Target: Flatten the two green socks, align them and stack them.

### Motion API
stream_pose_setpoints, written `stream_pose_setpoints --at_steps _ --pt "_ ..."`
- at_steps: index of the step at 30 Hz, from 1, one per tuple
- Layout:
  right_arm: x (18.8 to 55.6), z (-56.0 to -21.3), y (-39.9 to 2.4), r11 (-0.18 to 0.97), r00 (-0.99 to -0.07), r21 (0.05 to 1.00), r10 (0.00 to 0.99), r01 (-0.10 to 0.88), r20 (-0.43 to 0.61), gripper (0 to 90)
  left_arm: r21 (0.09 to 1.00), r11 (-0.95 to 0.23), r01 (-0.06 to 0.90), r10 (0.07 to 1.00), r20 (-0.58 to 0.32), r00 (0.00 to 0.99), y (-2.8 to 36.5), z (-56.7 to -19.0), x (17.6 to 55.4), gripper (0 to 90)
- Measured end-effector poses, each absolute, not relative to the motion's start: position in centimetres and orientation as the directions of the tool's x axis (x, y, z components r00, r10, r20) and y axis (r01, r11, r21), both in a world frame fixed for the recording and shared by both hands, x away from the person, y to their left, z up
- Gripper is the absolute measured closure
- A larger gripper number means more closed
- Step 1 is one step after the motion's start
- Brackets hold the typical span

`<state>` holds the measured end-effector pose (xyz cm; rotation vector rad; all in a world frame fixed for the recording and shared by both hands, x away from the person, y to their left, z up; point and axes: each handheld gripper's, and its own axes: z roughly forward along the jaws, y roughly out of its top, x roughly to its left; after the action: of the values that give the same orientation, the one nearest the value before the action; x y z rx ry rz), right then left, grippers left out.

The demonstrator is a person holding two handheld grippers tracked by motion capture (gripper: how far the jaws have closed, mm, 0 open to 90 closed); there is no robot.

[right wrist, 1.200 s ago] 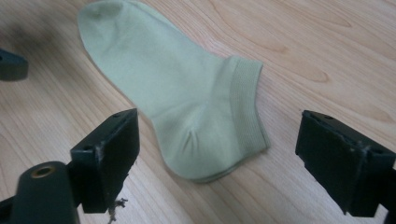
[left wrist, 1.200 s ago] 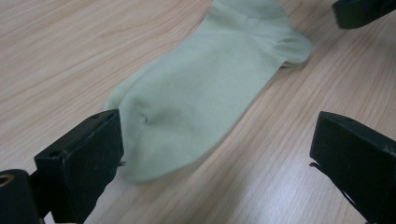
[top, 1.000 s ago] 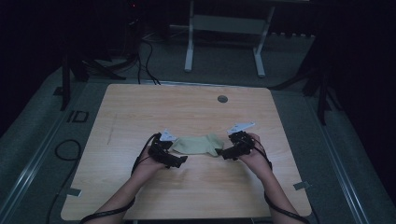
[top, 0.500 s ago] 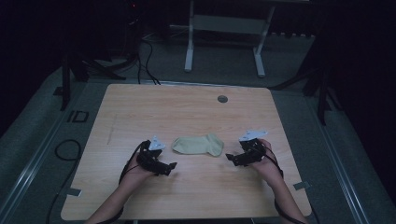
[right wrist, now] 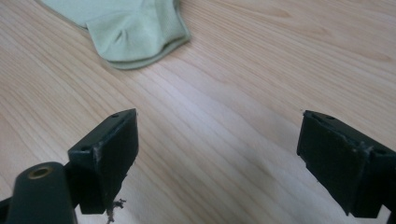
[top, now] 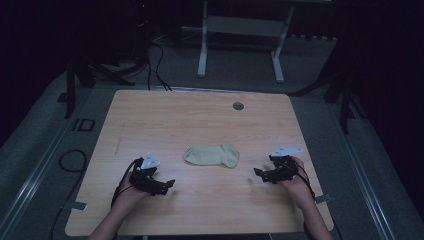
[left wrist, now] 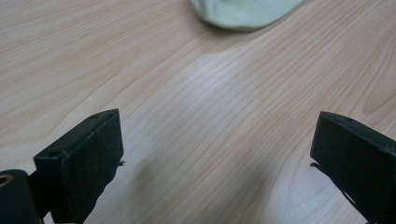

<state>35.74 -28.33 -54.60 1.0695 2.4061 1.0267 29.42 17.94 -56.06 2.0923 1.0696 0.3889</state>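
On table [top: 200, 120], both claws, L [top: 167, 184] & R [top: 257, 172], released, pulled back off sock [top: 212, 155].

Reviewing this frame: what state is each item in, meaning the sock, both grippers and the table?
sock: lying flat on the table, apparently folded, held by neither gripper.
left gripper: jaws open, holding nothing, low over the wood, apart from the sock.
right gripper: jaws open, holding nothing, apart from the sock on its other side.
table: light wood top, dark round grommet near its far edge.
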Motion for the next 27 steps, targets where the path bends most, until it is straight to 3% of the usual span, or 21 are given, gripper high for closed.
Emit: stream_pose_setpoints --at_steps 27 --pt "31.6 -55.3 -34.8 0.282 -0.501 0.764 0.863 0.580 0.061 13.6 0.756 -0.219 0.617 0.899 -0.089 0.428 24.6 -56.9 26.0 2.4"
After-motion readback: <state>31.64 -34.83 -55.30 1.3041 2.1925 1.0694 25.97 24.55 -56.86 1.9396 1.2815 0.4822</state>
